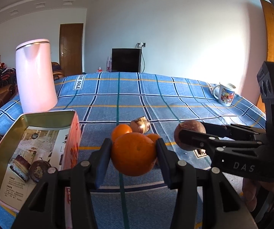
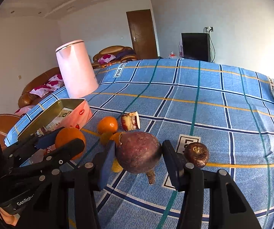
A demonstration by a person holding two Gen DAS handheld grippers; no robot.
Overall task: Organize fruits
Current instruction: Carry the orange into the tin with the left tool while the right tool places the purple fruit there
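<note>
Carrying, left wrist view: left gripper (image 1: 134, 153) fingers clamped on the large orange (image 1: 134, 153), lifted above the worktop (image 1: 175, 99); open tin (image 1: 47, 114) just to the left, so swing left and release low inside.

Holding, right wrist view: right gripper (image 2: 138, 152) fingers closed on the purple-brown fruit (image 2: 138, 152); keep level, clear of the small brown fruit (image 2: 197, 153) beside.

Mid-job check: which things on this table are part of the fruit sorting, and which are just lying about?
Job:
left gripper on an orange
right gripper on a beet-like root
second orange
small brown root
open tin

Lying about:
kettle
mug
cake-like piece
</note>
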